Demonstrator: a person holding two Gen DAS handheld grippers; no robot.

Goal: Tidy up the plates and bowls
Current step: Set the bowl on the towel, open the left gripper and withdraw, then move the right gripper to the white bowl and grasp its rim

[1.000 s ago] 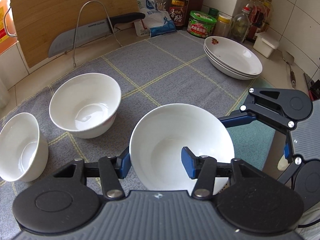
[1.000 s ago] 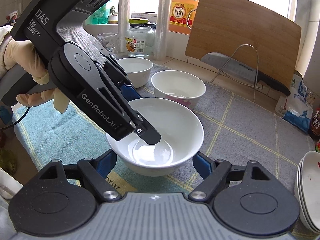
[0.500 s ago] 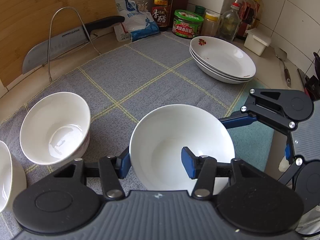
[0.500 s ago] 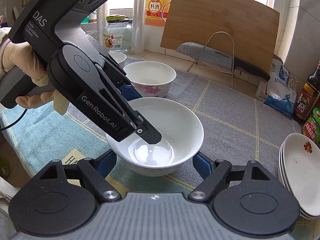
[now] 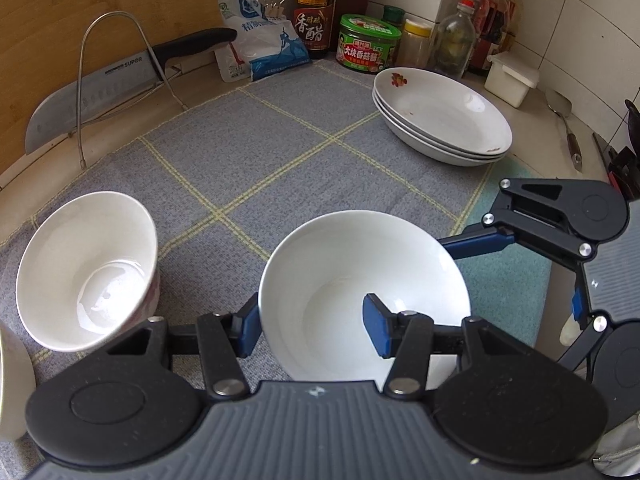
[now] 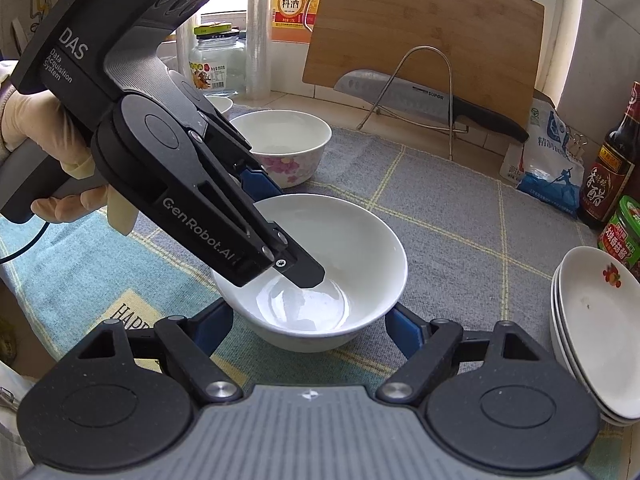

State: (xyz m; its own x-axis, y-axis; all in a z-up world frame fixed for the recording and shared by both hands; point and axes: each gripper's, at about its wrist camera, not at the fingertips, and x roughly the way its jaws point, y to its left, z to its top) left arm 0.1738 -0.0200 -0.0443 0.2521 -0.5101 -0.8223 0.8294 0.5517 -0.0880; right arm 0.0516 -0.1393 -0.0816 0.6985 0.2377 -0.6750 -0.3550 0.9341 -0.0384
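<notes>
moved: bowl [image 5: 362,280] carried sideways with both grippers; flowered bowl [image 5: 86,276] now sits nearer the left frame edge, plates [image 5: 442,120] came further into view
left gripper [image 5: 312,322]: jaws narrow, just starting to ease apart, pads on the bowl's rim wall, one inside, one outside
right gripper [image 6: 310,322]: jaws wide, either side of the bowl, contact unclear
bowl: over the grey checked mat [image 5: 256,160], near its teal-towel edge
plates: stacked beyond the bowl, by the jars
room: kitchen counter, tiled wall, cutting board [image 6: 424,32], knife [image 6: 424,98] on wire rack
</notes>
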